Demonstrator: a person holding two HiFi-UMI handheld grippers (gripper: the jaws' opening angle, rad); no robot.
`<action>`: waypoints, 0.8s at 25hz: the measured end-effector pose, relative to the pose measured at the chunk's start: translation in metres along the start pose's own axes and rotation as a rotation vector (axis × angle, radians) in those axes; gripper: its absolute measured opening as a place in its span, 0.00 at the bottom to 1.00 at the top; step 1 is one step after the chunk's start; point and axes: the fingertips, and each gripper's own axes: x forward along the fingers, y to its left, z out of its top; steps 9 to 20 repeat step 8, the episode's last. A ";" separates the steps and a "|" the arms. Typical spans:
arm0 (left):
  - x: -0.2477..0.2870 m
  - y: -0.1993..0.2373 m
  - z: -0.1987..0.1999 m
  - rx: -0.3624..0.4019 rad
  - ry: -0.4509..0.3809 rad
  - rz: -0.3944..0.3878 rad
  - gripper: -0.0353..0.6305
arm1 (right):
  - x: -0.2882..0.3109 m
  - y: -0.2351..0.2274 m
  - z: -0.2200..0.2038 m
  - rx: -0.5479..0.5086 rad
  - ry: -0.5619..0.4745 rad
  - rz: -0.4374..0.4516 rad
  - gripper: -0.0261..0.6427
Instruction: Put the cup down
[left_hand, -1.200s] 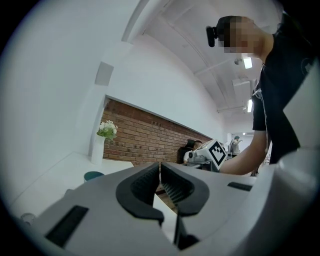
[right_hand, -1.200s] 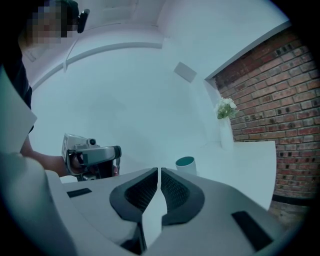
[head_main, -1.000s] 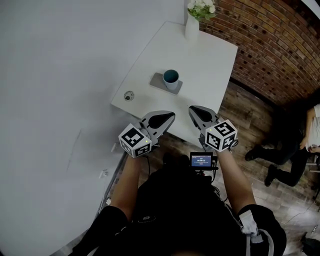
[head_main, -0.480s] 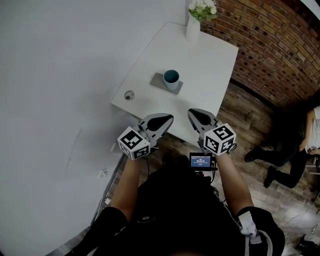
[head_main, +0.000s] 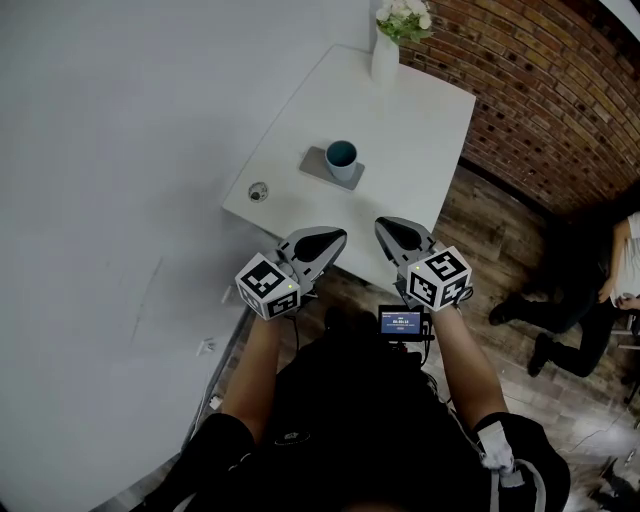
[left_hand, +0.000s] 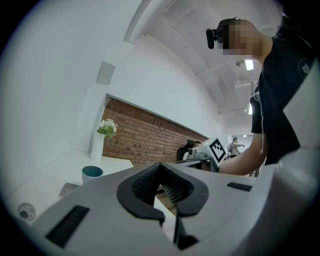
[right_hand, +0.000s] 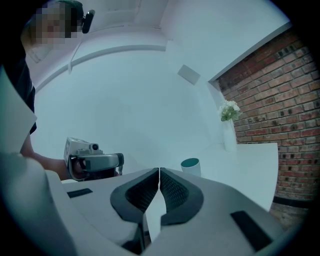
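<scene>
Barely anything changes in this last second. The left claw (head_main: 334, 236) and right claw (head_main: 389, 226) hang at the near edge of the tabletop (head_main: 400, 110), each pressed together on nothing. The cup (head_main: 341, 158) stands upright on its grey mat (head_main: 314, 161), well apart from both claws, so it looks already put down.

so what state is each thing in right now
cup: upright on the coaster, not held
coaster: flat on the table, under the cup
vase: upright at the far corner, flowers in it
left gripper: shut, empty
right gripper: shut, empty
</scene>
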 end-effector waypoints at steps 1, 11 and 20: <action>0.000 0.000 0.000 0.000 0.000 0.001 0.06 | 0.000 0.000 0.000 -0.002 0.001 0.001 0.07; 0.000 0.000 0.001 0.004 0.003 0.000 0.06 | 0.001 0.002 0.000 -0.007 0.003 0.006 0.07; 0.000 0.000 0.001 0.004 0.003 0.000 0.06 | 0.001 0.002 0.000 -0.007 0.003 0.006 0.07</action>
